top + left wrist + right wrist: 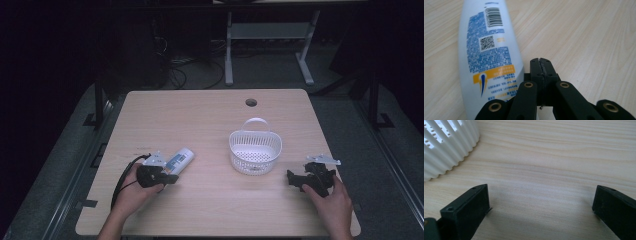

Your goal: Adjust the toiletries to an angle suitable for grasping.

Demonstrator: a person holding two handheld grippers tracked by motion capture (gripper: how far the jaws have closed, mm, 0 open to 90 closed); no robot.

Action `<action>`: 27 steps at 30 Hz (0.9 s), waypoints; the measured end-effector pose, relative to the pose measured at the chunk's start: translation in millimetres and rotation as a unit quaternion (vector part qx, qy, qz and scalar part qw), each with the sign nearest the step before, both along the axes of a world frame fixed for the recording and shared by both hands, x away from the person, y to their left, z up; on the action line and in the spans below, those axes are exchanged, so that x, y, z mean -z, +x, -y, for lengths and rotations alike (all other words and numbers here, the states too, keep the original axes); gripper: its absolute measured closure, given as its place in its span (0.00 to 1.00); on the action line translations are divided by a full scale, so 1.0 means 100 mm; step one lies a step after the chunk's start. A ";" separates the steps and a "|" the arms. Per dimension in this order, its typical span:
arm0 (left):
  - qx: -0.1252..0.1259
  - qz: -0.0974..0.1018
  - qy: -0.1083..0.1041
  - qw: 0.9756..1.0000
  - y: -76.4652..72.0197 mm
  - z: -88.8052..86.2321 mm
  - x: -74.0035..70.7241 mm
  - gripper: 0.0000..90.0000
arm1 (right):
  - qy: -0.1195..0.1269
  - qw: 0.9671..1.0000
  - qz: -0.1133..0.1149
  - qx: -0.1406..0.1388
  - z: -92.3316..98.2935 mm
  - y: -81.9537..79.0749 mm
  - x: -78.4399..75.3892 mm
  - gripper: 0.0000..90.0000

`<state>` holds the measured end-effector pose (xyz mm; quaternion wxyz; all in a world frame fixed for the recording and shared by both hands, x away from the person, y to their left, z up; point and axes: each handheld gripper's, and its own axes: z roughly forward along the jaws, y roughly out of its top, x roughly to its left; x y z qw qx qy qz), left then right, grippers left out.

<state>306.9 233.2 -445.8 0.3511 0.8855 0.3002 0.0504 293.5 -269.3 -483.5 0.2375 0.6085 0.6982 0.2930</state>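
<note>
Bottle (180,160) lay flat on the table (210,115), left of centre in the high view, just beside my left gripper (541,62), whose jaws were pressed together on nothing; in the left gripper view the bottle (486,57) filled the left side. My right gripper (541,202) stood spread wide at lower right, the white basket (255,150) near it, toward the middle.

Stood on dark grey floor (60,150): a light wooden table (210,120) with a round cable hole (251,102), a white-legged desk frame (267,35) behind, black cables (185,65) tangled beneath.
</note>
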 end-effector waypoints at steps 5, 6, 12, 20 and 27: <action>-0.013 0.002 0.003 1.000 0.00 -0.08 -0.01 1.00 | 0.000 1.000 0.000 0.000 0.00 0.00 0.00 0.00; -0.012 0.003 0.005 1.000 0.01 -0.10 -0.01 1.00 | 0.000 1.000 0.000 0.000 0.00 0.00 0.00 0.00; -0.025 0.004 0.010 1.000 0.01 -0.19 -0.02 1.00 | 0.000 1.000 0.000 0.000 0.00 0.00 0.00 0.00; -0.046 0.005 0.011 0.999 0.03 -0.34 -0.02 1.00 | 0.000 1.000 0.000 0.000 0.00 0.00 0.00 0.00; -0.065 0.004 0.013 0.998 0.04 -0.48 -0.02 1.00 | 0.000 1.000 0.000 0.000 0.00 0.00 0.00 0.00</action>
